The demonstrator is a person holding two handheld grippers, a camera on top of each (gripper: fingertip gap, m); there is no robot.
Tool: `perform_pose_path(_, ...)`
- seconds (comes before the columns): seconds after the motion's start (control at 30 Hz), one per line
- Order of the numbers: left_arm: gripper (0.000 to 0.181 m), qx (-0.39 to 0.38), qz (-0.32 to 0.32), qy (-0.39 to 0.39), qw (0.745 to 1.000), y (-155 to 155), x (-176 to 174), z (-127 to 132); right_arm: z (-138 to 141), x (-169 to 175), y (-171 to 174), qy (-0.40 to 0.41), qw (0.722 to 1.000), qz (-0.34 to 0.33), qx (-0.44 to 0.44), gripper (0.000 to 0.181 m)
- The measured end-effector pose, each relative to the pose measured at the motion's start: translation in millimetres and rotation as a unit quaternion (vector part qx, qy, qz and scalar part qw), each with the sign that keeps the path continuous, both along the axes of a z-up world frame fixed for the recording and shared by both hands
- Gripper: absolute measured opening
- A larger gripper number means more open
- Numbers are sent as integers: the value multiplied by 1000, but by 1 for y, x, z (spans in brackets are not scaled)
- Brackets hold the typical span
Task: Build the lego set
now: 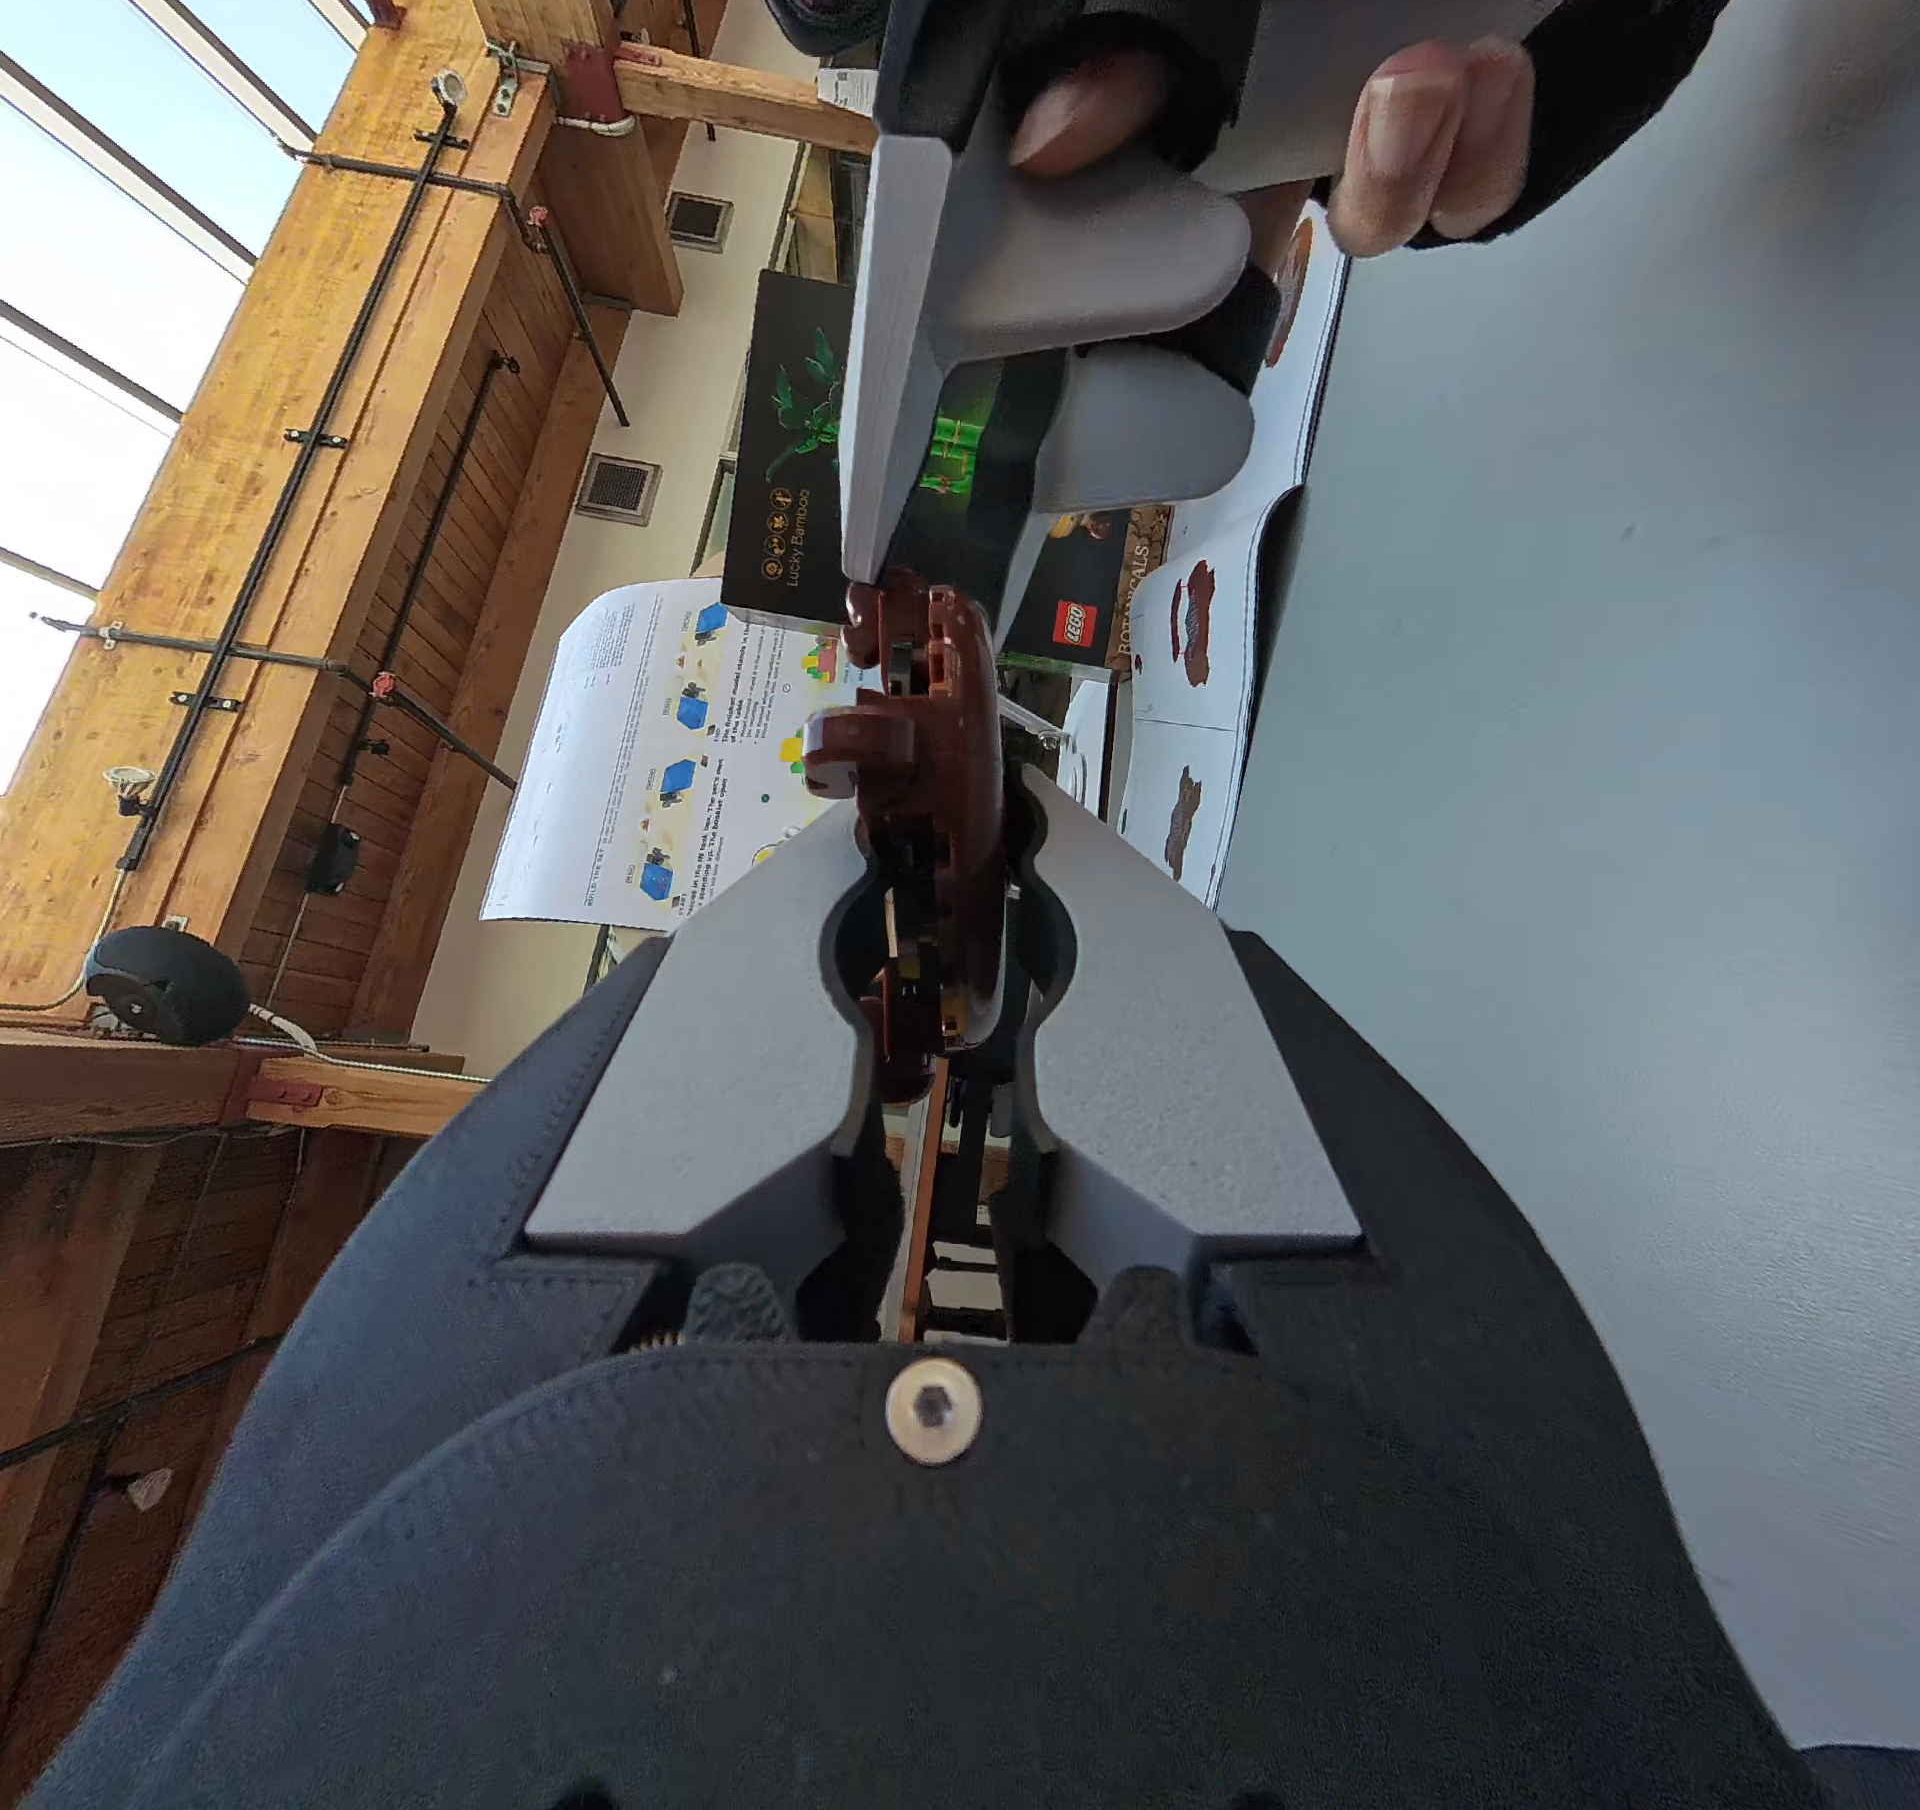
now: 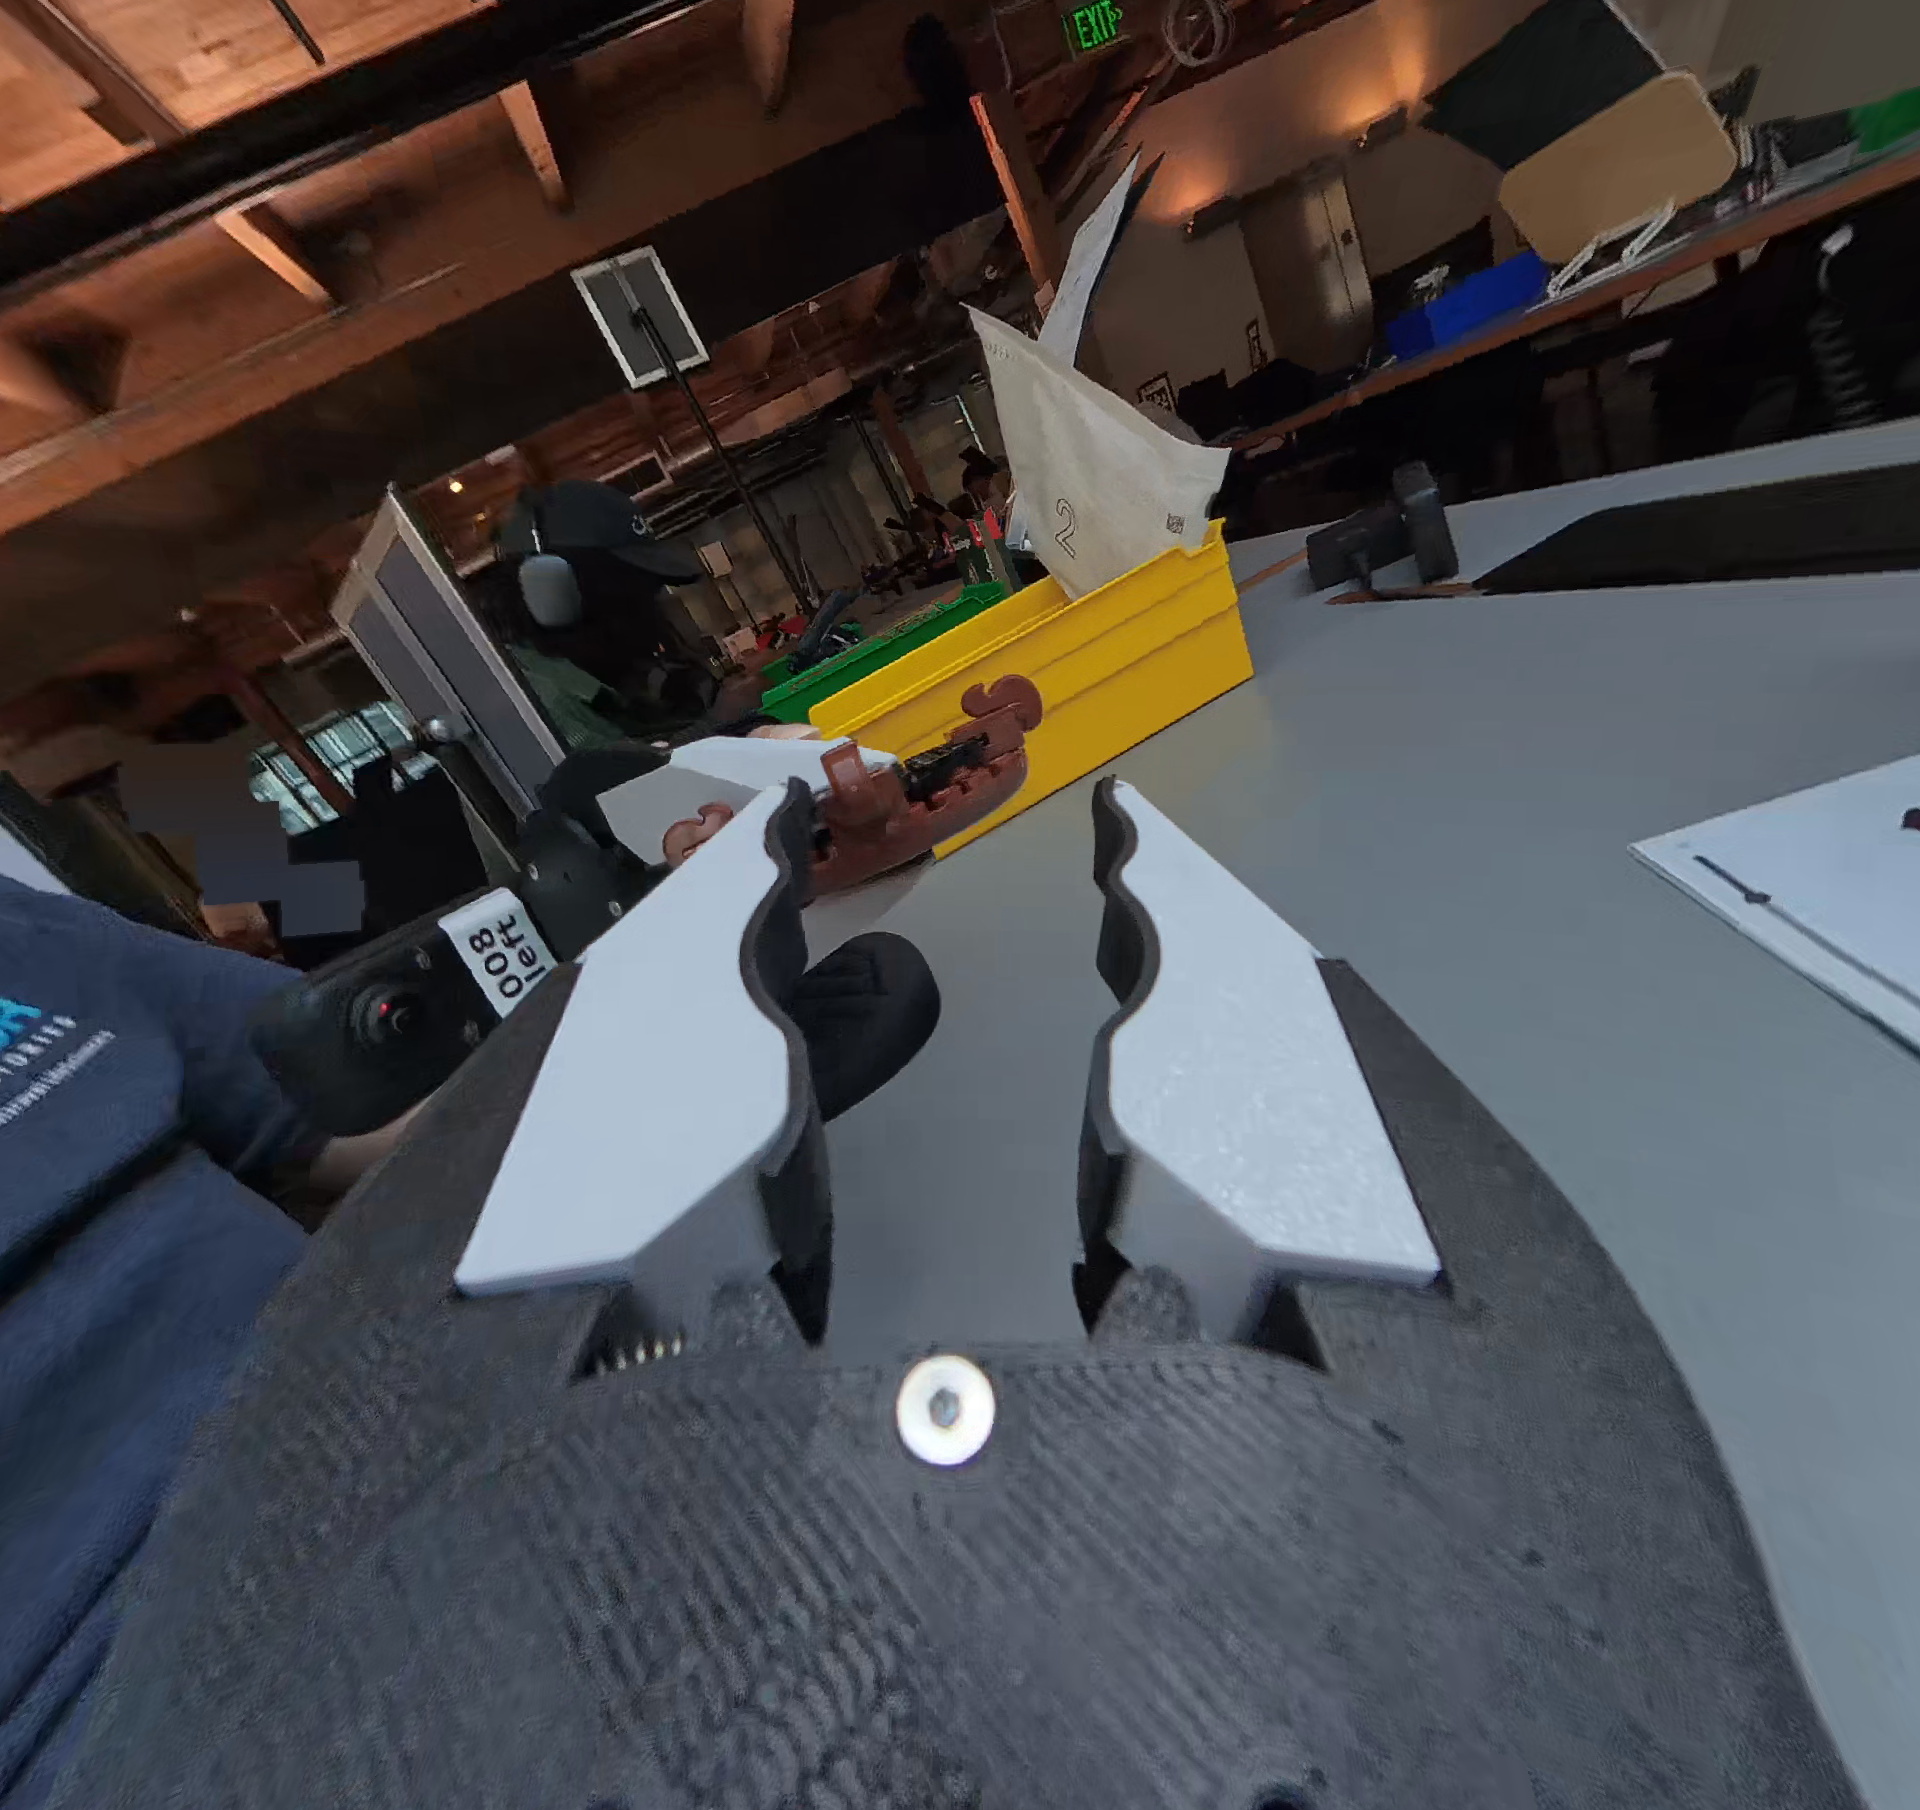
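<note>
A brown lego assembly (image 1: 956, 721) with curled brown pieces and black and yellow parts inside is clamped on edge in my left gripper (image 1: 935, 804), which is shut on it above the grey table (image 1: 1558, 721). My right gripper (image 1: 940, 586) comes in from the far side, held by a gloved hand (image 1: 1434, 139). One of its fingertips (image 1: 862, 565) rests against the assembly's far end. In the right wrist view my right gripper (image 2: 948, 794) is open and empty. Its left finger (image 2: 665, 1012) stands beside the assembly (image 2: 914, 804), which the left gripper (image 2: 727, 773) holds.
A yellow bin (image 2: 1091, 659) holding a white paper bag (image 2: 1091, 472) stands behind the assembly, with a green bin (image 2: 883, 638) beyond it. An open instruction booklet (image 2: 1818, 908) lies to the right. The dark lego box (image 1: 800, 451) and a printed sheet (image 1: 644, 752) stand upright behind. The grippers are tip to tip, or close to it.
</note>
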State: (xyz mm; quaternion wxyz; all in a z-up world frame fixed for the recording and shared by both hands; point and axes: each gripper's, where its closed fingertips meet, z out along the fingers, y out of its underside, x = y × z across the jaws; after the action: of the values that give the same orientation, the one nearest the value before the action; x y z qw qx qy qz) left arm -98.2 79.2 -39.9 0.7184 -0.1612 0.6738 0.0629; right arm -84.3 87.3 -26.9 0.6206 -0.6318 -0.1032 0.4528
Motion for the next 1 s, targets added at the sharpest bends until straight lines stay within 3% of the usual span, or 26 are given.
perform_pose_path(0.2,17,-11,24,5,1000,13,-2,-5,-18,-11,9,134,982,59,-121,48)
perform_pose_path(0.47,17,-53,52,3,997,38,-9,-14,-18,-18,8,114,986,44,-114,49)
perform_pose_path(0.7,17,-35,54,21,998,34,-5,-27,-42,-9,17,109,977,2,-185,45)
perform_pose_path(1.0,17,-31,67,34,997,41,-6,-34,-43,-15,16,131,970,26,-203,44)
